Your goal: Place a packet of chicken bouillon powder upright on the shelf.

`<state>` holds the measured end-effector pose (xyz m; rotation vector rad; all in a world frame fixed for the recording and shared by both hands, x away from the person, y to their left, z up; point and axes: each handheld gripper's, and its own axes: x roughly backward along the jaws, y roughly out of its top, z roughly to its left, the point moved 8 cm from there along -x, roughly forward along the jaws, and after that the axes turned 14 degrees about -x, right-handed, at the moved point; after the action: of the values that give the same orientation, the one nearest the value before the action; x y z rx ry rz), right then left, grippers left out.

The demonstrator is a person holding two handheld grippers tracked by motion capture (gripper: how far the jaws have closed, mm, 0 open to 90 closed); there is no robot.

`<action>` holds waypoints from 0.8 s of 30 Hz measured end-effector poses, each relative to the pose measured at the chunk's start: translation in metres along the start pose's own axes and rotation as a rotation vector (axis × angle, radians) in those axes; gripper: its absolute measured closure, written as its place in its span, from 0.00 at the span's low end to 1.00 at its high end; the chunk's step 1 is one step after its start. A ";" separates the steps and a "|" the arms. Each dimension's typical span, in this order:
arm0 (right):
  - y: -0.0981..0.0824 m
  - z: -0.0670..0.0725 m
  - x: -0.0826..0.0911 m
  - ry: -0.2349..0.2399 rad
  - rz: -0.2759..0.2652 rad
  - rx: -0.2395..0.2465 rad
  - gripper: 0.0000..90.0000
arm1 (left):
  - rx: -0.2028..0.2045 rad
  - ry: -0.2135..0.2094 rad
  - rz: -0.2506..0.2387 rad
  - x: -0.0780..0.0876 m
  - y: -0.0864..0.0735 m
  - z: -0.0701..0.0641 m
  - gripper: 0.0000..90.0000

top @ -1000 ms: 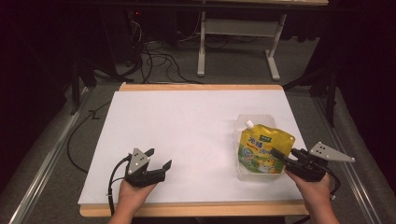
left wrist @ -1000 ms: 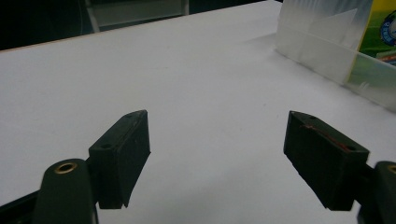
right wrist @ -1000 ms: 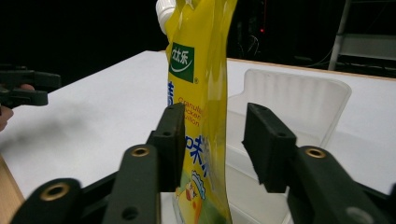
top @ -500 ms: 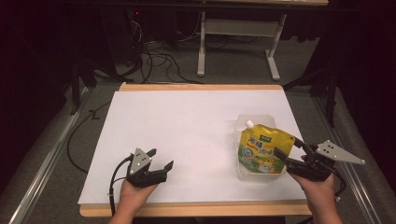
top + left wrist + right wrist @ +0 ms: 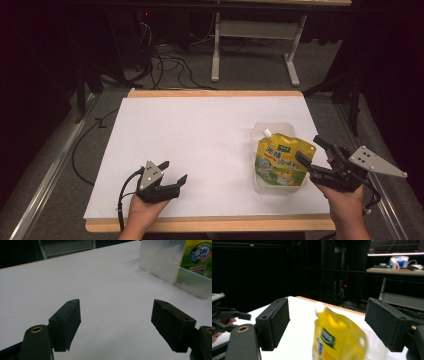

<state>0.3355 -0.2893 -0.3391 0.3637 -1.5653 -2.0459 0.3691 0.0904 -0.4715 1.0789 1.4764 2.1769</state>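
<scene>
Pouch (image 5: 282,162) stands by the desk's right edge, just ahead of my right claw (image 5: 311,157), jaws just opened, gripping nothing

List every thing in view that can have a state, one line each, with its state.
Pouch: standing in the clear tray, cap on, not gripped.
Tray: flat on the table, holding the pouch.
Right gripper: jaws just opened wide, free of the pouch, nothing pressed between them.
Left gripper: open, empty, low over the table.
</scene>
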 end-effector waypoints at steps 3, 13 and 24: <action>0.003 0.015 -0.003 0.034 0.002 0.022 0.22 | 0.005 0.005 -0.003 0.001 0.000 0.000 0.27; -0.005 0.055 -0.021 0.136 0.044 0.049 0.23 | 0.012 -0.001 -0.022 0.006 0.003 -0.003 0.28; -0.072 0.068 -0.058 0.190 0.208 0.000 0.23 | -0.024 -0.042 -0.011 0.002 0.004 -0.015 0.28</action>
<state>0.3300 -0.1880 -0.3942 0.3670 -1.4255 -1.7978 0.3581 0.0798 -0.4700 1.0990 1.4313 2.1463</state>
